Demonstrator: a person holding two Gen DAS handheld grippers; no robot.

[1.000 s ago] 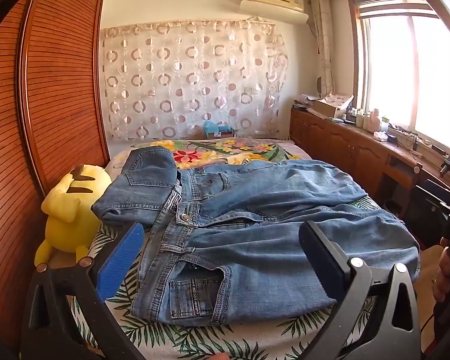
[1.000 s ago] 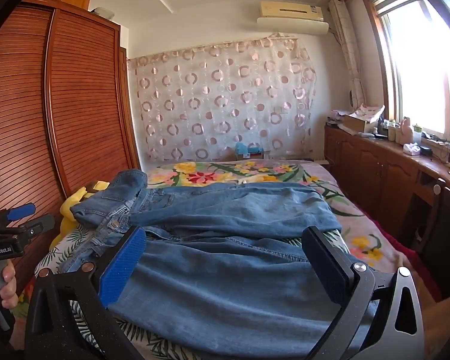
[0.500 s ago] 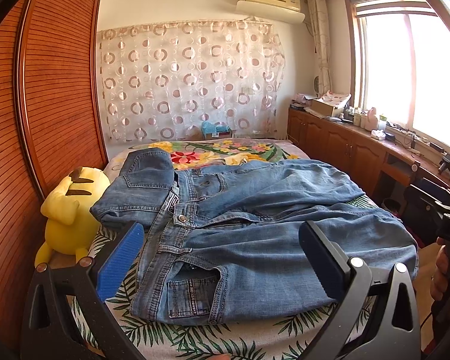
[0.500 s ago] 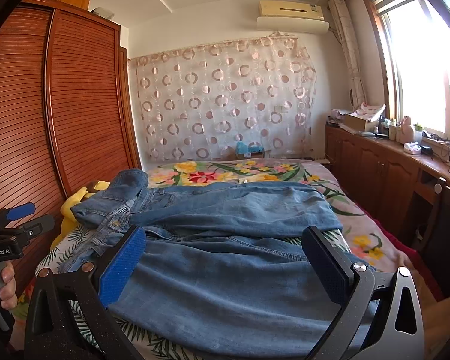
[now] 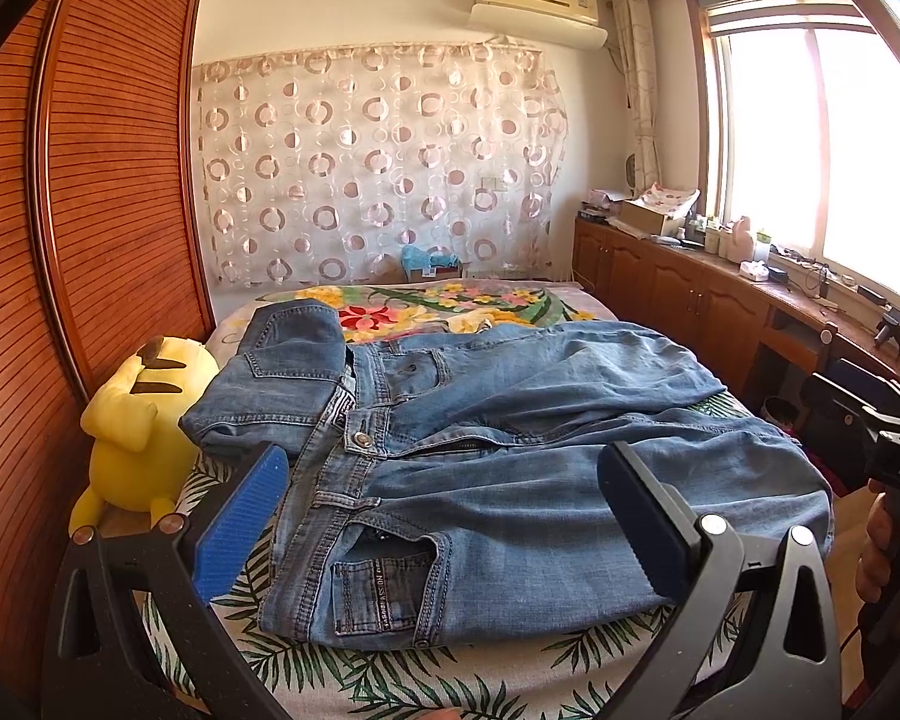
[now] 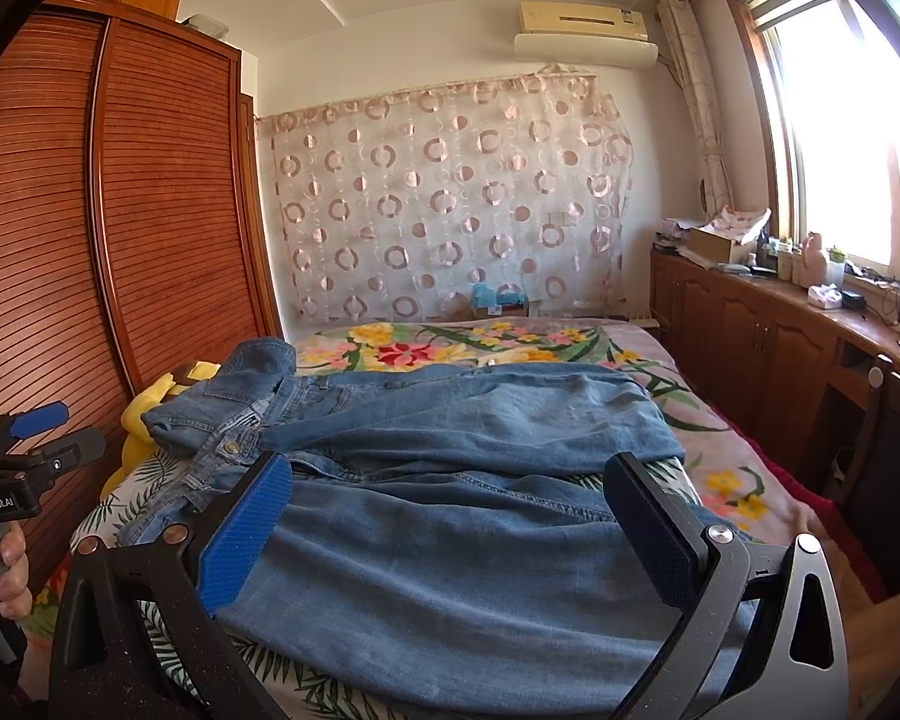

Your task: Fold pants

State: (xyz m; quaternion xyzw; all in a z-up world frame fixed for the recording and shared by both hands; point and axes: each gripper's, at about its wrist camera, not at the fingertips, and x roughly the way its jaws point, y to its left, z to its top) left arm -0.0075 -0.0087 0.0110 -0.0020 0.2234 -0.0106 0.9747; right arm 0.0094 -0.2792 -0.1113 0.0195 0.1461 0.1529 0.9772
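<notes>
Bed [image 5: 402, 669]; jeans [image 5: 510, 480] beyond tools

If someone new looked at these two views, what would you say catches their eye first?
Most likely the blue jeans, spread flat across the middle of the flowered bed with the waistband toward the wardrobe side. Next, the yellow plush toy wedged at the bed's left edge against the wooden wardrobe. Each hand-held gripper, left and right, hangs open over the near edge.
</notes>
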